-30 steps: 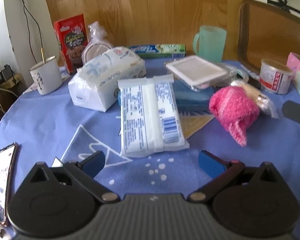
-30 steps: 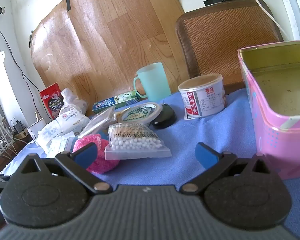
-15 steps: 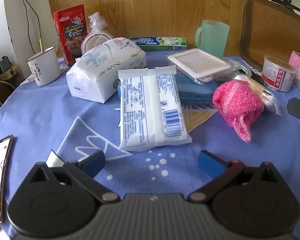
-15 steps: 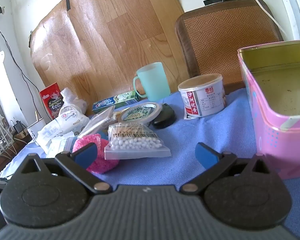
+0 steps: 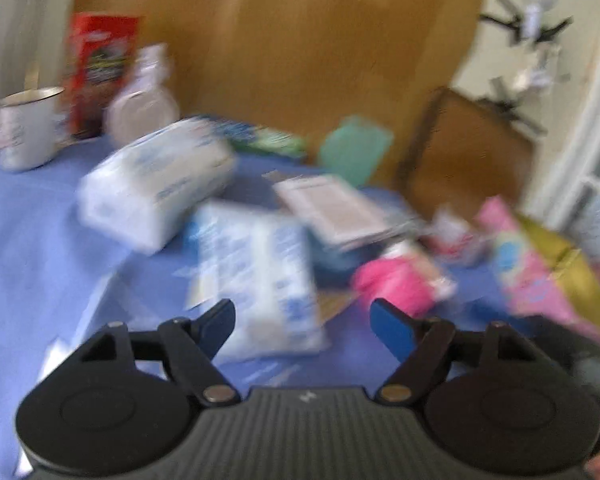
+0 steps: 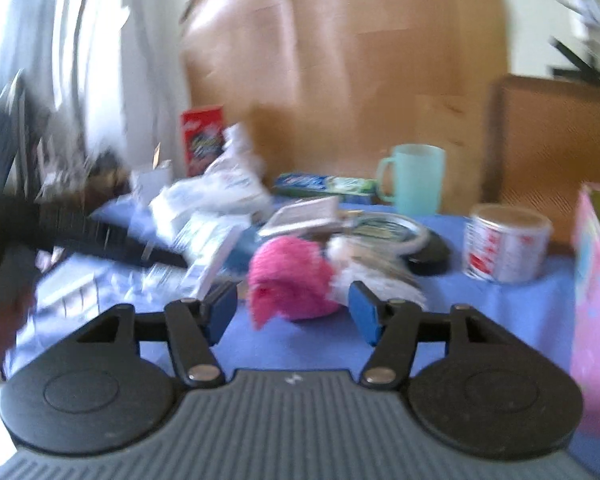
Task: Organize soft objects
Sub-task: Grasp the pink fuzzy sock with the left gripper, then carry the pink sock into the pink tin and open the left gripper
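Both views are blurred by motion. My left gripper (image 5: 304,320) hangs over the blue tablecloth, its jaws closing with nothing pressed between them. A flat white tissue pack (image 5: 256,276) lies just ahead of it and a bulkier tissue pack (image 5: 152,188) further left. The pink fluffy toy (image 5: 392,284) sits to the right. My right gripper (image 6: 292,314) points at the same pink fluffy toy (image 6: 288,276), which shows just beyond its fingertips. Its jaws are closing too, and the pads stay apart from the toy. The left gripper's black body (image 6: 100,240) crosses the left side.
A pink tin (image 5: 540,276), open with a gold inside, stands at the right (image 6: 596,280). Around it are a small can (image 6: 504,244), a bag of white beads (image 6: 372,264), a green cup (image 6: 416,176), a toothpaste box (image 6: 324,184), a red box (image 5: 100,68) and a white mug (image 5: 28,128).
Both grippers' jaws have narrowed. The left view has swung right and tilted, bringing the pink tin in. The right view has swung left, so the pink toy now lies straight ahead.
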A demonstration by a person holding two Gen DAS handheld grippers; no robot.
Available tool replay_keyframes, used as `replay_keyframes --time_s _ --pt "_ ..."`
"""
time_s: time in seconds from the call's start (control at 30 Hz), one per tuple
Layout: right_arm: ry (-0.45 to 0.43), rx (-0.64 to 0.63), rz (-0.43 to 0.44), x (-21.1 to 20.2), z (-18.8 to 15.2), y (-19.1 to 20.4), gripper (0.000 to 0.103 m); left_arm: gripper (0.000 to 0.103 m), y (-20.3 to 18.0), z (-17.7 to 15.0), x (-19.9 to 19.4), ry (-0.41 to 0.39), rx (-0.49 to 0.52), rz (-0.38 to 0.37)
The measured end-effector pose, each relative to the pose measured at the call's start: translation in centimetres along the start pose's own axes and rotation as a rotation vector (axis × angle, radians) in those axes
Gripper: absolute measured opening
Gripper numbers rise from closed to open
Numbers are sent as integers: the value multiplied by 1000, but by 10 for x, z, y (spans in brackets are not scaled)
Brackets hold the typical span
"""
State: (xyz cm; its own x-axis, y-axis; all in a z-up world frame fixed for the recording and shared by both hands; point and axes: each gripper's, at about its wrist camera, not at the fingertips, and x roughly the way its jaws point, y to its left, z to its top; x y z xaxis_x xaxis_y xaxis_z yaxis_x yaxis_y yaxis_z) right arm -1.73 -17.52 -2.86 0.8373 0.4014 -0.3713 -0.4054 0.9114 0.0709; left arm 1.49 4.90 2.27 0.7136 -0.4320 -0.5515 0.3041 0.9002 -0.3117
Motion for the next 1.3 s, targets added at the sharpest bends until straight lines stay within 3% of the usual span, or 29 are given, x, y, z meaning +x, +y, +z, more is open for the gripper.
replay_keyframes --time_s 0.07,0.2,0.3,0.33,0.37,0.4,0.43,0.47,0.6,0.67,0.8,0.87,0.93,1.0,1.03,1.13,1.23,1.3 --pt "55 -34 3 12 1 6 64 64 -16 9 12 11 47 -75" --pt "137 -11 16 25 0 7 64 56 -37 17 46 75 86 -106" --pt "193 -23 -55 45 2 8 72 41 -40 18 68 124 51 -155" --pt "205 -6 -59 51 3 7 72 40 -39 17 70 132 28 -176" --pt "208 31 -44 53 2 2 64 39 -42 17 67 128 31 -172" --pt "189 62 -32 48 3 -1 55 38 -45 15 61 117 50 -161" --pt "170 82 -5 42 4 -2 34 38 -48 11 52 101 69 -145" --pt "158 92 10 34 5 0 32 38 -51 8 40 82 78 -139" --pt "69 133 88 -10 1 1 32 34 -70 5 -3 15 91 -236" --pt "-4 137 74 -34 0 -4 32 34 -96 11 -5 -4 139 -280" --pt "-186 70 -125 -87 7 -18 31 34 -171 19 26 30 268 -413" --pt "-215 60 -260 -106 12 -35 31 34 -214 18 41 2 350 -469" --pt "-232 92 -358 -122 13 -59 31 35 -248 22 62 25 371 -539" --pt "-220 137 -472 -132 13 -84 33 36 -268 23 82 29 377 -548" --pt "-205 173 -484 -139 12 -94 33 35 -269 22 84 29 361 -544" --pt "-239 247 -366 -157 5 -100 33 38 -244 27 76 -1 295 -533" --pt "-180 196 -215 -137 3 -77 33 39 -193 35 64 -36 192 -414" --pt "-119 124 -156 -115 1 -59 36 39 -150 40 66 -1 89 -340"
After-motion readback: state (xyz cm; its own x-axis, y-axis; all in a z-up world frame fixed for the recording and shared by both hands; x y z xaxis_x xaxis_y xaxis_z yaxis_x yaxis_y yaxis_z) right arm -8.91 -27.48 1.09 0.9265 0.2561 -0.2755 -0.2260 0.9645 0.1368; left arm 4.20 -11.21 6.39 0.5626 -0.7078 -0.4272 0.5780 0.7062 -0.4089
